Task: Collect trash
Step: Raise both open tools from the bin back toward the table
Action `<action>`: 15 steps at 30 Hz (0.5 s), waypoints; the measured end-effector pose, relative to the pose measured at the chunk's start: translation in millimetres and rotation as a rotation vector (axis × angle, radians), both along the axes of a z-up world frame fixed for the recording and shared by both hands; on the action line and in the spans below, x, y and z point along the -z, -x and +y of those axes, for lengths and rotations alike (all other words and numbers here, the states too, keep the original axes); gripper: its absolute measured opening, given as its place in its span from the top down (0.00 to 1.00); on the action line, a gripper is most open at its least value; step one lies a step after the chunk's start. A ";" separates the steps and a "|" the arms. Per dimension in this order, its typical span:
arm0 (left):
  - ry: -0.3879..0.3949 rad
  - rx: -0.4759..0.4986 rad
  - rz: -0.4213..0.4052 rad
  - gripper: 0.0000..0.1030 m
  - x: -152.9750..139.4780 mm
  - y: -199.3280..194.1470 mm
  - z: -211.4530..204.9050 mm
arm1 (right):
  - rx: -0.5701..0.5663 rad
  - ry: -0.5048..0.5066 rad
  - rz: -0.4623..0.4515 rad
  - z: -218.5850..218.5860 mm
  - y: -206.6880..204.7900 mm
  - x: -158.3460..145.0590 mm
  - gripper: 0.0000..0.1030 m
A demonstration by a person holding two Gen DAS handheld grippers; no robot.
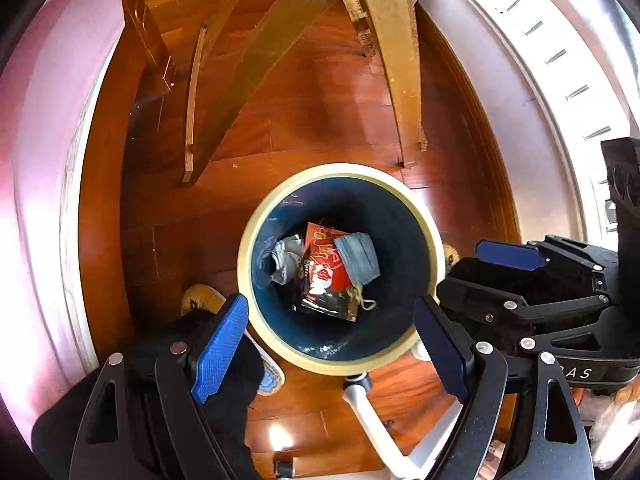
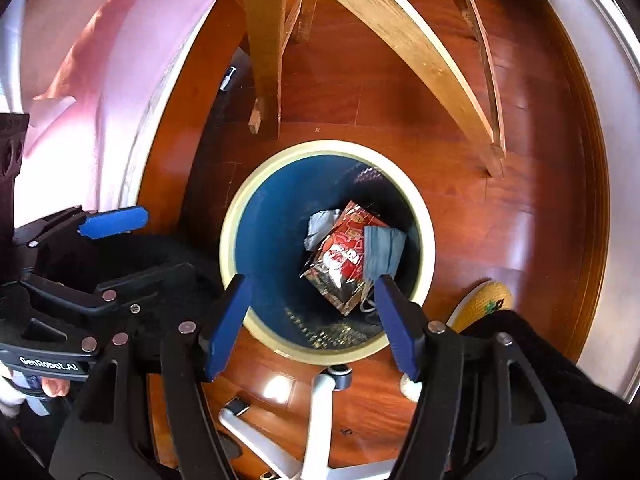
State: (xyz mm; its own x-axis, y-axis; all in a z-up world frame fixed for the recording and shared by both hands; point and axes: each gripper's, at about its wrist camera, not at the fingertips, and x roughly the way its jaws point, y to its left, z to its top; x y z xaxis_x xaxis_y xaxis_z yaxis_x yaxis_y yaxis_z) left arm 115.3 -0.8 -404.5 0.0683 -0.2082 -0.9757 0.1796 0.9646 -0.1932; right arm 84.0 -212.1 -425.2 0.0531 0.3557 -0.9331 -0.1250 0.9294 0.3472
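Observation:
A round bin with a cream rim (image 1: 280, 354) (image 2: 228, 216) and dark blue inside stands on the wooden floor below both grippers. In it lie a red snack wrapper (image 1: 326, 276) (image 2: 344, 256), a grey-blue face mask (image 1: 358, 256) (image 2: 382, 252) and a crumpled white tissue (image 1: 286, 258) (image 2: 320, 224). My left gripper (image 1: 332, 344) is open and empty above the bin's near rim. My right gripper (image 2: 310, 320) is open and empty above the bin; it also shows in the left wrist view (image 1: 492, 276), to the right. The left gripper shows in the right wrist view (image 2: 132, 240) at the left.
Wooden furniture legs (image 1: 396, 64) (image 2: 264, 40) stand beyond the bin. A white chair base (image 1: 372, 420) (image 2: 316, 420) lies below the grippers. A yellow slipper (image 1: 200, 298) (image 2: 484, 304) sits by the bin. A pink cloth (image 2: 120, 52) and a white wall (image 1: 540, 100) flank the floor.

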 end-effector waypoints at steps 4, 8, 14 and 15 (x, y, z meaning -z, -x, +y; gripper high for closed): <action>-0.017 0.042 -0.024 0.17 -23.3 12.7 -3.9 | -0.016 0.002 -0.001 2.4 11.8 -21.9 0.40; -0.025 0.119 -0.086 0.17 -59.2 36.6 -10.4 | -0.058 -0.005 -0.081 9.2 28.5 -61.3 0.40; -0.028 0.211 -0.219 0.17 -130.8 69.4 -13.0 | -0.137 -0.004 -0.231 17.0 55.3 -134.7 0.40; -0.025 0.218 -0.241 0.17 -144.3 73.8 -12.6 | -0.149 0.000 -0.255 18.5 59.2 -146.6 0.40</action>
